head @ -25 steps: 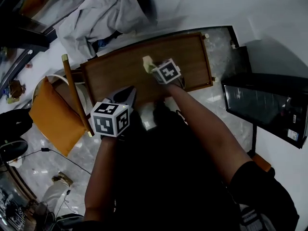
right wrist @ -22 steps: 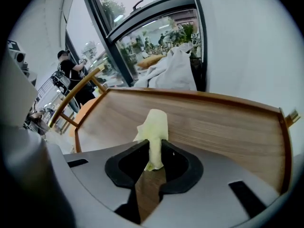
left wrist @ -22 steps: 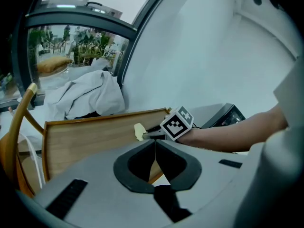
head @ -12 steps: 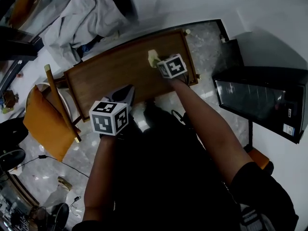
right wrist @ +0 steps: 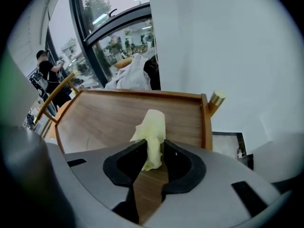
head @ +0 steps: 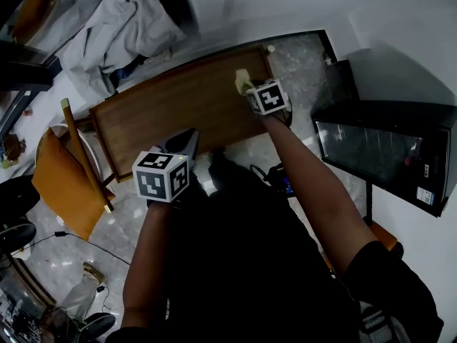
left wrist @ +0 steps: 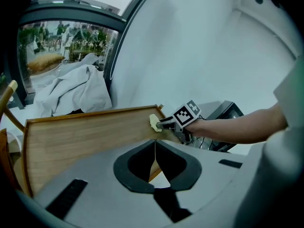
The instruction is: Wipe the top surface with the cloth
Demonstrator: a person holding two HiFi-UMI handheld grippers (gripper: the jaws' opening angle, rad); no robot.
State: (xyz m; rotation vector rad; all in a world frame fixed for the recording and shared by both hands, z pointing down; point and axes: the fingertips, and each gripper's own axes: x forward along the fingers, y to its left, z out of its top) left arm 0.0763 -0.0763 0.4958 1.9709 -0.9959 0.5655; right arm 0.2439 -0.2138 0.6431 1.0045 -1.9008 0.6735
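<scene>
The wooden top surface [head: 178, 106] with a raised rim fills the middle of the head view. My right gripper [head: 250, 91] is shut on a pale yellow cloth [head: 242, 81] near the top's far right corner, and the cloth [right wrist: 152, 134] sticks up between its jaws over the wood [right wrist: 109, 120]. My left gripper [head: 187, 140] hangs over the near edge of the top, jaws pressed together with nothing in them. From the left gripper view [left wrist: 155, 148] I see the cloth [left wrist: 154, 122] and the right gripper [left wrist: 166, 124] at the top's right end.
An orange chair [head: 68, 174] stands at the left end of the top. A heap of white fabric [head: 118, 31] lies beyond the far edge. A dark glass-fronted cabinet [head: 385, 152] stands to the right. A white wall [right wrist: 228, 56] rises behind, and a brass corner post [right wrist: 216, 99] sticks up.
The right gripper has carried the cloth to the right along the top, toward its far right corner. The left gripper has stayed at the near edge.
</scene>
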